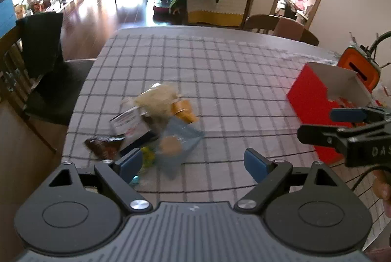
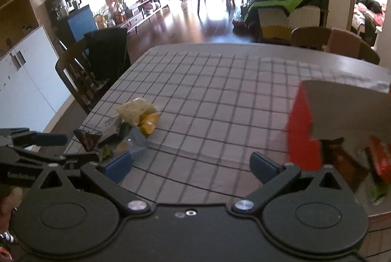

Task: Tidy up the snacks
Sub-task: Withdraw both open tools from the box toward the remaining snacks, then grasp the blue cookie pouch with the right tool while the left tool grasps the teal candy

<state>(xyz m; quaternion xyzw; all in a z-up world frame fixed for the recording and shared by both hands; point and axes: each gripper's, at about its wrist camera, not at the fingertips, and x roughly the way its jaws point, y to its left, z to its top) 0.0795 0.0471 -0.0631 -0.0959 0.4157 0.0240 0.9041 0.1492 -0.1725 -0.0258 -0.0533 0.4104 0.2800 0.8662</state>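
In the left wrist view, the left gripper [image 1: 193,163] stood wide apart with nothing between its blue pads, hanging over the near edge of the table [image 1: 220,71] and its checked cloth. A loose heap of snacks [image 1: 156,125] lay just ahead of it, toward the left pad: a pale bag on top, an orange packet, a blue pouch and a dark brown wrapper at the near left, all blurred. Well to the right stood an open red box [image 1: 315,100], and the right gripper [image 1: 317,125] reached in front of it. In the right wrist view, the right gripper [image 2: 190,165] was also spread wide and empty above bare cloth. The snacks [image 2: 134,125] lay to its left, and the left gripper [image 2: 48,147] showed beside them. The red box [image 2: 303,134] stood close on the right, with packets visible inside.
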